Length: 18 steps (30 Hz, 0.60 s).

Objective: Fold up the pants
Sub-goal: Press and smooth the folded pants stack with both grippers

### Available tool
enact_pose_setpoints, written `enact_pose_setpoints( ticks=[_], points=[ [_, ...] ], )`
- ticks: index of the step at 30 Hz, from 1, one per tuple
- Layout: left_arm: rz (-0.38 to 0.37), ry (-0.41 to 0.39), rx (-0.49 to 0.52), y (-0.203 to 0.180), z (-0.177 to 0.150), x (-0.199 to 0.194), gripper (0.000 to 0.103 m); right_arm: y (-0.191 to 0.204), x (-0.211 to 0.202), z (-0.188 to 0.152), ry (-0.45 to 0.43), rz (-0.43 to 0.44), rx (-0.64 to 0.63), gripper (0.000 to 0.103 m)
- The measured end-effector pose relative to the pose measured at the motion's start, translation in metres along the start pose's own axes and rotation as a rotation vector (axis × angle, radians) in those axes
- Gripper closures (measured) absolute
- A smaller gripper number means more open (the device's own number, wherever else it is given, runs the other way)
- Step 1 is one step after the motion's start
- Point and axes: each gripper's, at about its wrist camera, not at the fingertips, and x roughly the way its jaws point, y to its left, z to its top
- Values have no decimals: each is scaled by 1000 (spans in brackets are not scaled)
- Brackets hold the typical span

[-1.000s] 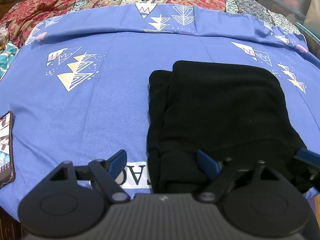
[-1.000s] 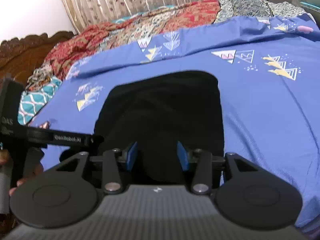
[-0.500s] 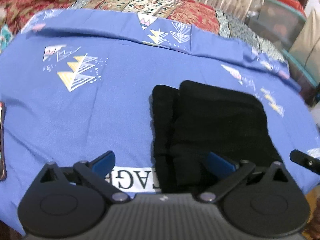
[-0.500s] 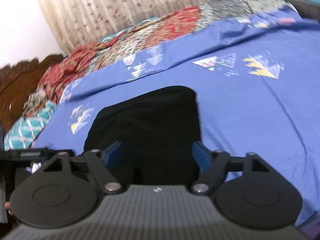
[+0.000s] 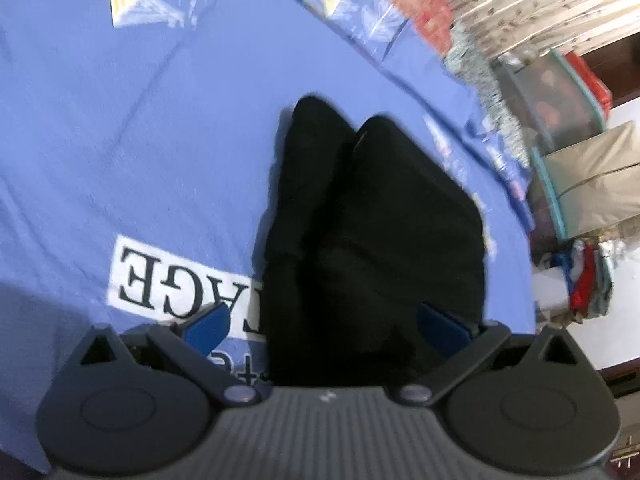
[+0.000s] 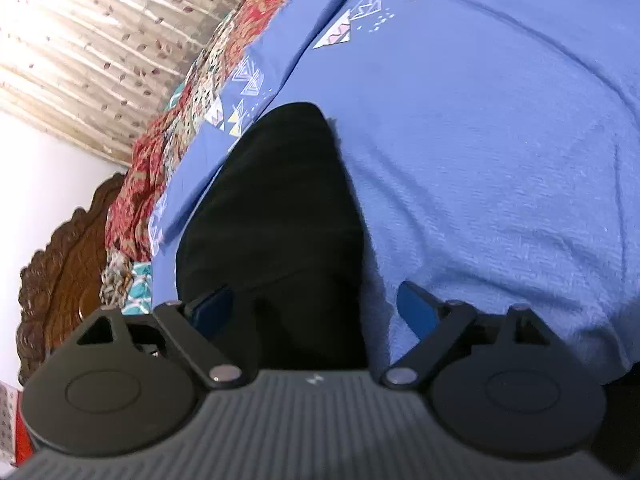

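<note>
A blue bedsheet point(image 5: 160, 140) printed with triangle motifs covers the bed, a patterned red quilt point(image 6: 136, 184) bunched along its far edge beneath a pleated curtain point(image 6: 80, 40). The black pants point(image 5: 372, 232), folded into a compact stack, lie on the sheet beside a white printed label point(image 5: 168, 284). The left gripper point(image 5: 322, 326) hangs above the stack's near end, jaws spread wide and holding nothing; the right gripper point(image 6: 314, 308) is likewise spread and empty.
</note>
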Motion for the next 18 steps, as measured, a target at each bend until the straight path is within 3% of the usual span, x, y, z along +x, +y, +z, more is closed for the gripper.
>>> enact_pose_setpoints(
  ticks=[5,9,18],
  points=[
    [22,-30,43,-1,-4,11,0,12,3,-9,-26,7,-68,0],
    [41,-35,94,-8,-10,9,0,11,9,-11,-51,-36,-136,0],
    [31,-26,118,-7,-10,7,0,7,10,-10,-74,-26,-138,0]
  ],
)
